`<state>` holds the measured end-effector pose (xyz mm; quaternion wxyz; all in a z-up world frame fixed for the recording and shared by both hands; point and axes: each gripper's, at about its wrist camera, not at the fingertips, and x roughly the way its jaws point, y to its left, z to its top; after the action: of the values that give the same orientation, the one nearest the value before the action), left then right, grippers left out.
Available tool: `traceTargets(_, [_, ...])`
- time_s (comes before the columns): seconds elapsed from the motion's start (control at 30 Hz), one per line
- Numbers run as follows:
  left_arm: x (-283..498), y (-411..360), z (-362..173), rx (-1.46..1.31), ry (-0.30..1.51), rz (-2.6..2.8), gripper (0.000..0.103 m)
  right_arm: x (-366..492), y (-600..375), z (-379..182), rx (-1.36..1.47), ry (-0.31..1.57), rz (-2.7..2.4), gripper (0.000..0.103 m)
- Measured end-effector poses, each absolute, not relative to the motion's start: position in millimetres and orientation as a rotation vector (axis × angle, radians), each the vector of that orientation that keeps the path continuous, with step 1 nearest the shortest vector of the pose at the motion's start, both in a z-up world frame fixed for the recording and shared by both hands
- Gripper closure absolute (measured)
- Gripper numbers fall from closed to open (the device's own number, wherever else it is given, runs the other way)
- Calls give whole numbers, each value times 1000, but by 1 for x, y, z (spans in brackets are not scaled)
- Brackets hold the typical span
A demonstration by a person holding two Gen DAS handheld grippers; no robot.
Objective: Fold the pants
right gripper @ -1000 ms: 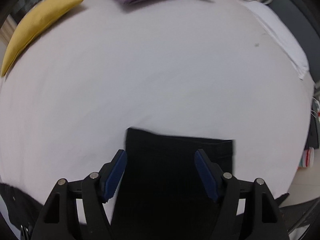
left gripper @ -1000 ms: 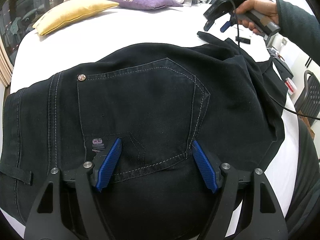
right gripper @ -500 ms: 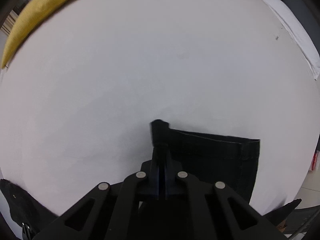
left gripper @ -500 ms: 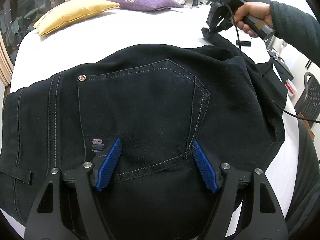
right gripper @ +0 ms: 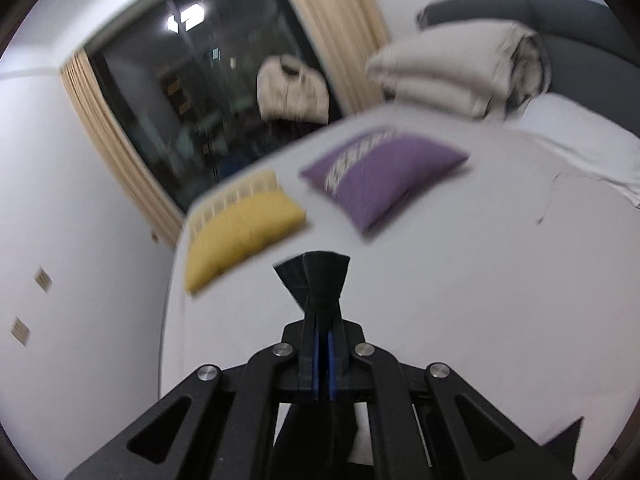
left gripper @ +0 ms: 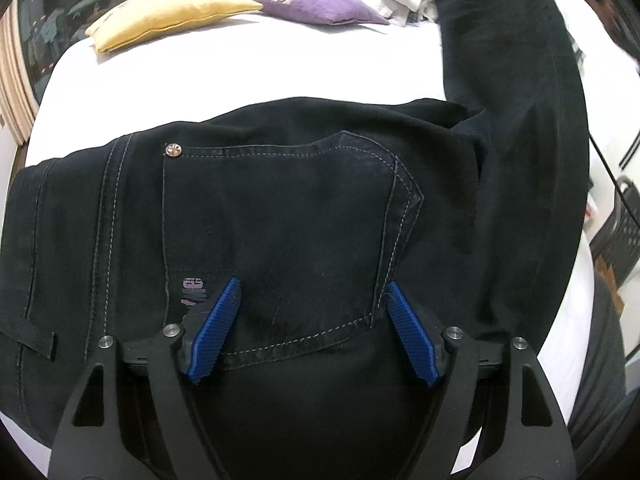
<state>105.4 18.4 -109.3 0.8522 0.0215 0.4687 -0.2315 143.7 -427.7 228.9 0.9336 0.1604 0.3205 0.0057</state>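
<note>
The right gripper (right gripper: 322, 356) had its jaws clamped on the hem (right gripper: 314, 280), with the leg (left gripper: 516, 128) hanging up and rightward. The waist end of the pants (left gripper: 280, 208) lay flat on the bed (left gripper: 248, 68) under the left gripper (left gripper: 312, 320), whose jaws stood wide and held nothing.

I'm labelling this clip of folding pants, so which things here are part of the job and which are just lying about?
Part of the job:
- black pants, leg end pinched in the right gripper
- left gripper, open over the back pocket
- white bed under them

Lying about:
- yellow cushion
- purple cushion
- folded duvet
</note>
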Motion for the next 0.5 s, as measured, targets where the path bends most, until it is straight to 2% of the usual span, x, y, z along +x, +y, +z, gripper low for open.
traceTargets(0.3, [117,18,-106,-9,1024,-454,26,101,-507,207,488,644,-75,100])
traceTargets(0.5, [122,25,-106,-72,1027,-450,25,125,-461,247,387,596,26,100])
